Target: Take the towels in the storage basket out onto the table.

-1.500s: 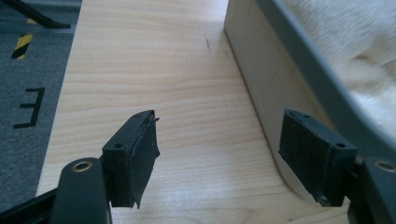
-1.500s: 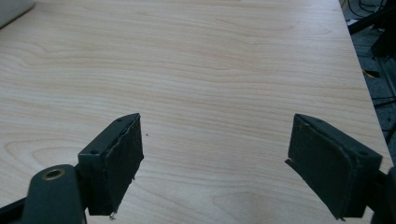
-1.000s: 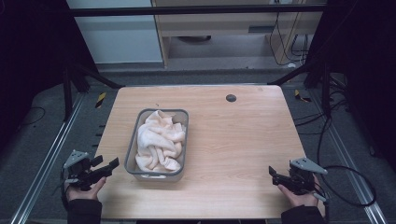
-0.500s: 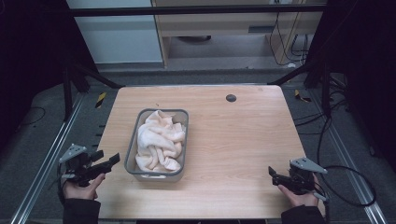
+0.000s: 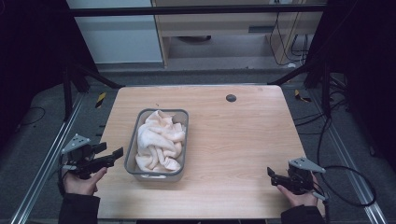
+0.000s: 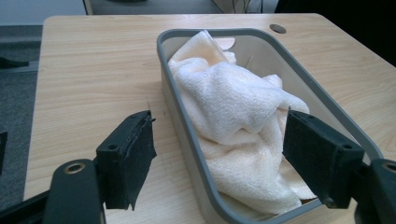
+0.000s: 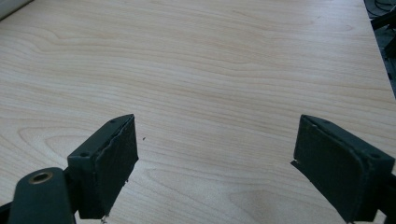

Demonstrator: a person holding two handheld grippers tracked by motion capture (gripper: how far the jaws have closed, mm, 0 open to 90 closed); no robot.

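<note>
left gripper (image 5: 116,153): jaws apart, empty, lower left | crumpled white terry towel (image 5: 159,145) in grey plastic tub (image 5: 132,144), centre-left | right gripper (image 5: 271,173): jaws apart, empty, lower right

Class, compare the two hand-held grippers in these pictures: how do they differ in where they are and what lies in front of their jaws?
The left hand-held gripper sits at the table's left edge, beside the grey tub; the right hand-held gripper rests near the table's front right corner, far from it. The left one faces the white towel in the tub; the right one faces bare wooden table. Both stand open and hold nothing.

Tray's (image 6: 261,42) near corner cut off below; towel's (image 6: 233,107) underside hidden inside.
</note>
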